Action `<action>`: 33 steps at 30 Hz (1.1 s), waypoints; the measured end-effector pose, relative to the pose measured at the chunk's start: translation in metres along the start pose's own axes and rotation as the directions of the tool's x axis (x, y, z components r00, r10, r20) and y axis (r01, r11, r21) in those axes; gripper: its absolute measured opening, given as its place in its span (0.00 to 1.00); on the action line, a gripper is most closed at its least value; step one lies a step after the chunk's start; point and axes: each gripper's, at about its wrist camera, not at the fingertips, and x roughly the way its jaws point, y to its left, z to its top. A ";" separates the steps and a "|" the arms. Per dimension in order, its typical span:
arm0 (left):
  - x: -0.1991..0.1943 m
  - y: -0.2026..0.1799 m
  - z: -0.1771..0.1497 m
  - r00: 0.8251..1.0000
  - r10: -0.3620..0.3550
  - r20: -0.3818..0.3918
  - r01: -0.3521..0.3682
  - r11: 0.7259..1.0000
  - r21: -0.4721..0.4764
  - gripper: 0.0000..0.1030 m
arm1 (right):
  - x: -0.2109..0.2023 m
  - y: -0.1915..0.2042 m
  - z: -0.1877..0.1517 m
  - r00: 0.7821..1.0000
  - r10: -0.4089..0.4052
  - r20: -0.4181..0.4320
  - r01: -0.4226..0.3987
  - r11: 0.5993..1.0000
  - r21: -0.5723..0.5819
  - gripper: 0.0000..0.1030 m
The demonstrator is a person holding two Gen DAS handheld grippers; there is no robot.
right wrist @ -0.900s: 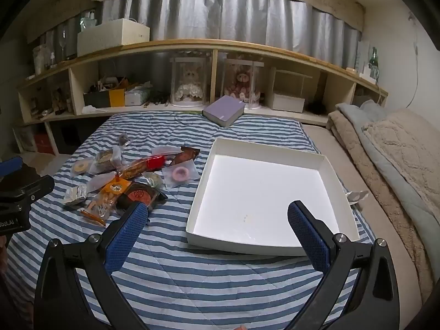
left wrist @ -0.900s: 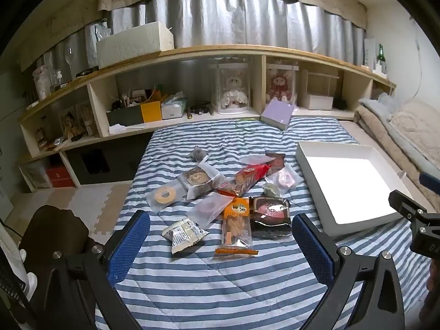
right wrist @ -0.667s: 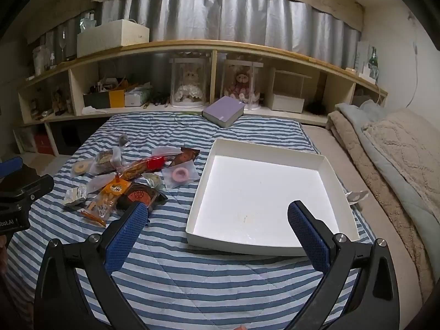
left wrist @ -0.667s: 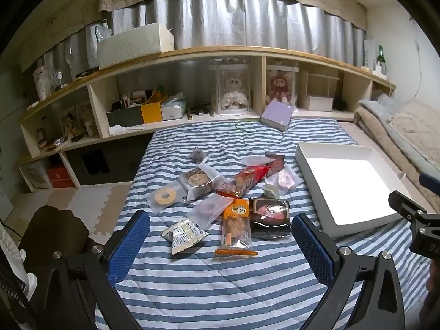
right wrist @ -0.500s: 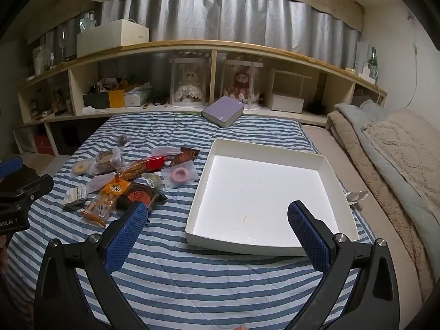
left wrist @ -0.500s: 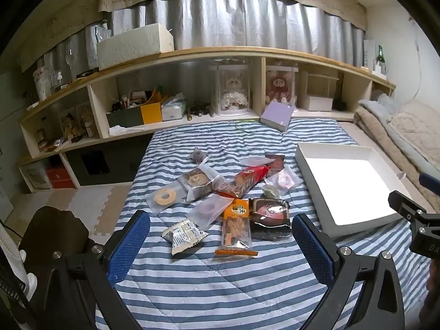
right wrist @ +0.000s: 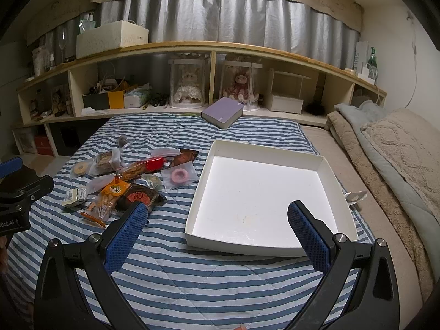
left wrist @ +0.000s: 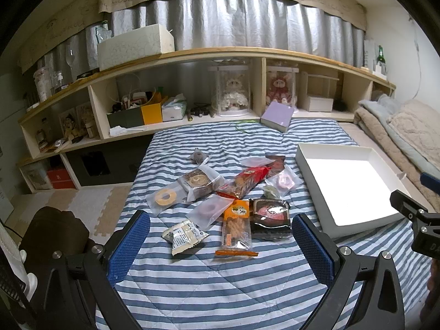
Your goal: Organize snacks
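Several wrapped snacks lie in a loose pile on the striped bed: an orange cracker pack (left wrist: 237, 227), a dark round cake box (left wrist: 271, 217), a red long pack (left wrist: 249, 180), a yellow ring pastry (left wrist: 164, 197) and a small white packet (left wrist: 183, 236). The pile also shows in the right wrist view (right wrist: 129, 181). An empty white tray (right wrist: 264, 200) lies to the right of the pile; it also shows in the left wrist view (left wrist: 346, 187). My left gripper (left wrist: 220, 243) is open, above the bed short of the pile. My right gripper (right wrist: 217, 231) is open, short of the tray's near rim.
A purple box (right wrist: 222, 114) lies at the bed's far edge. A wooden shelf unit (left wrist: 192, 101) with clutter and doll cases runs behind the bed. Folded blankets (right wrist: 390, 148) lie along the right side. A dark stool (left wrist: 52, 236) stands on the floor at left.
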 end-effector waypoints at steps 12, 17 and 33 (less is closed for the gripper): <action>0.000 0.000 0.000 1.000 0.001 0.003 -0.001 1.000 0.000 1.00 | -0.001 0.000 0.000 1.000 0.000 0.002 0.000 1.000 0.000 1.00; 0.002 -0.005 0.008 1.000 0.001 0.005 -0.001 1.000 0.001 1.00 | -0.001 0.000 0.000 1.000 0.000 0.002 0.000 1.000 -0.001 1.00; 0.001 -0.005 0.006 1.000 0.001 0.007 -0.001 1.000 0.002 1.00 | -0.001 0.000 0.000 1.000 -0.001 0.004 0.001 1.000 -0.001 1.00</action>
